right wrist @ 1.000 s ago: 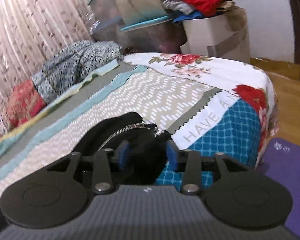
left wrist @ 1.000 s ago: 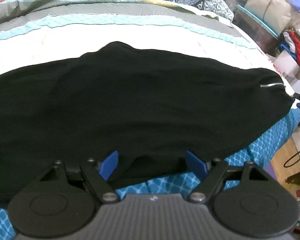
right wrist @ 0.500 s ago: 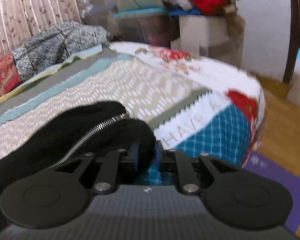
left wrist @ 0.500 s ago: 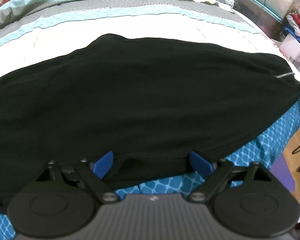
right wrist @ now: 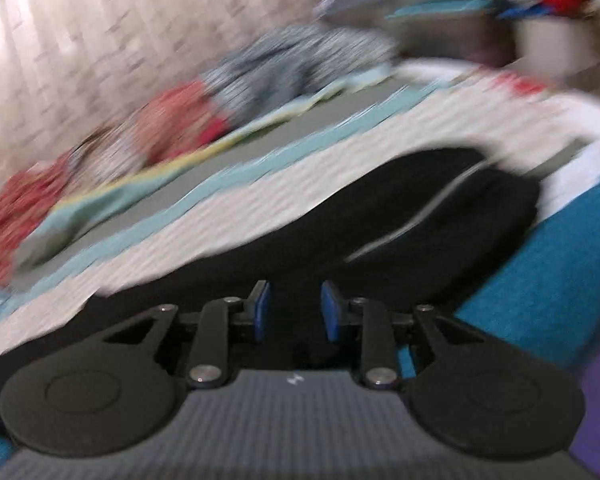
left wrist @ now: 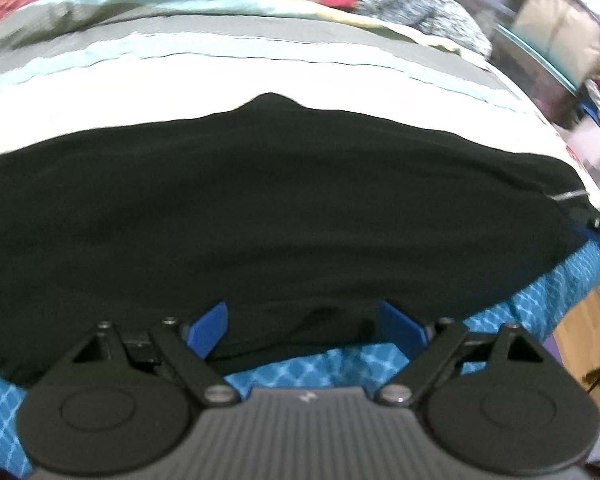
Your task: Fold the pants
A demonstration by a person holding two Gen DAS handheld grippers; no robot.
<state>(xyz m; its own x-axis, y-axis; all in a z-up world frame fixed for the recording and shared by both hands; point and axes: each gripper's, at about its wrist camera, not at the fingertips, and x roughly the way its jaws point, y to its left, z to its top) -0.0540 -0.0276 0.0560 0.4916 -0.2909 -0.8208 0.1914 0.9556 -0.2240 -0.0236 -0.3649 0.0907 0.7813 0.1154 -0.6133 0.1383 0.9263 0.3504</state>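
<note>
Patterned bedding [left wrist: 260, 64] is carrying the black pants [left wrist: 260, 216], which are lying spread flat near its blue-checked edge [left wrist: 540, 300]. Left gripper [left wrist: 306, 326] is hanging wide apart over the near hem – gripping nothing. Right gripper [right wrist: 292, 312] is hovering with jaws parted above the dark cloth – view blurred, nothing visibly pinched.

My left gripper [left wrist: 306, 326] sits low in the frame's centre, pitched downward, its blue pads [left wrist: 208, 330] spread wide apart. My right gripper [right wrist: 294, 312], lower centre of its blurred view, has pads [right wrist: 260, 308] partly apart after just closing, gripping nothing that I can make out.
</note>
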